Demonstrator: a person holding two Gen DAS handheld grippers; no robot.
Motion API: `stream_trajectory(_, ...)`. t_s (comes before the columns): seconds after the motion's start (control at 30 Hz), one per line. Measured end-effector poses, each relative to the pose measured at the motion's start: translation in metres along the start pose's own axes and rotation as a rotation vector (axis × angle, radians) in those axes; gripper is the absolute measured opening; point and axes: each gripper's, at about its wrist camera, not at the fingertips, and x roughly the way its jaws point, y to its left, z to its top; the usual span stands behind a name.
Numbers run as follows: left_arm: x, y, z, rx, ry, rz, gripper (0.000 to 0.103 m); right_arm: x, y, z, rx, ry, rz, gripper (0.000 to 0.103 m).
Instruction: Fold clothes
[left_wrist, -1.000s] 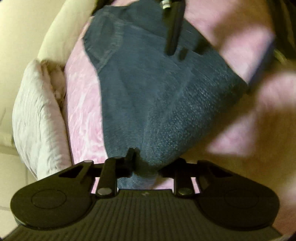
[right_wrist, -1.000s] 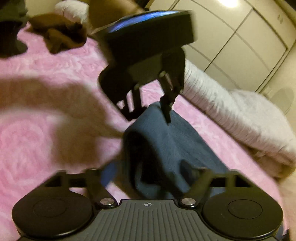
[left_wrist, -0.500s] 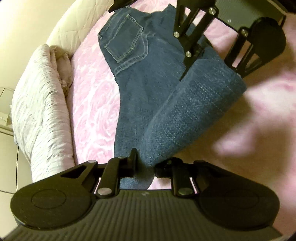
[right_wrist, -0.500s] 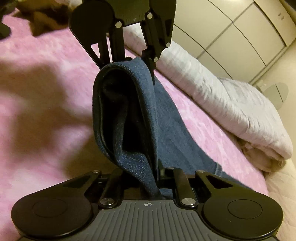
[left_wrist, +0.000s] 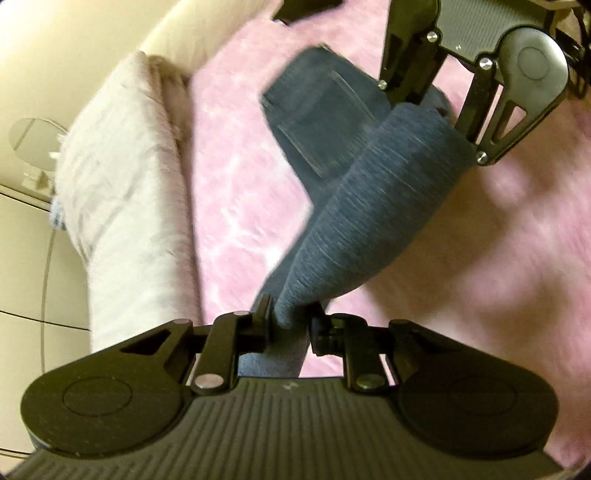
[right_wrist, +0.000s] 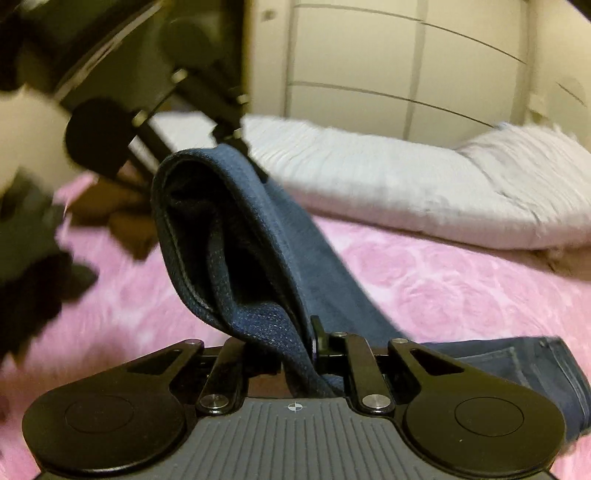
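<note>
Jeans (left_wrist: 369, 206) hung stretched between both tools above the pink bedspread (left_wrist: 240, 206). Left gripper (left_wrist: 290, 325) pinched one hem corner at six o'clock; right gripper (left_wrist: 432, 99) clamped the other at one o'clock. White pillows (right_wrist: 388, 177) lay along the bed's edge.

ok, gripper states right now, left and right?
Left gripper: jaws shut on the jeans, lifted end.
Right gripper: jaws shut on the same jeans, other edge of that end.

Dim warm indoor light, heavy motion blur, fisheye bending at edges, soft shadows on pink bedspread (left_wrist: 498, 240).
</note>
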Motion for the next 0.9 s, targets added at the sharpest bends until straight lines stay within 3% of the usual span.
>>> stream_trajectory(0.2, 0.029, 0.064, 0.105, -0.011, -0.071, 0.052, 0.028, -0.038, -0.113, 0.034, 0.306, -0.086, 0.038, 0.012)
stream_trajectory(0.27, 0.051, 0.080, 0.140, -0.064, -0.109, 0.055, 0.044, -0.034, -0.162, 0.006, 0.481, -0.076, 0.032, 0.012)
stream_trajectory(0.37, 0.087, 0.104, 0.184, -0.189, -0.159, 0.045, 0.052, -0.027, -0.235, -0.035, 0.743, -0.061, 0.023, 0.012)
stream_trajectory(0.5, 0.134, 0.100, 0.205, -0.382, -0.105, -0.026, 0.054, -0.018, -0.333, -0.090, 1.093, -0.038, 0.009, 0.014)
stream_trajectory(0.57, 0.159, 0.087, 0.212, -0.426, -0.061, -0.078, 0.054, -0.012, -0.366, -0.117, 1.236, -0.007, 0.017, 0.016)
stream_trajectory(0.63, 0.177, 0.066, 0.212, -0.418, -0.013, -0.114, 0.053, -0.011, -0.376, -0.132, 1.290, 0.005, 0.090, 0.016)
stream_trajectory(0.73, 0.201, 0.039, 0.206, -0.406, 0.043, -0.158, 0.053, -0.025, -0.380, -0.132, 1.271, 0.020, 0.126, 0.027)
stream_trajectory(0.9, 0.233, 0.035, 0.194, -0.482, 0.086, -0.228, 0.053, -0.049, -0.390, -0.144, 1.296, 0.027, 0.085, 0.052)
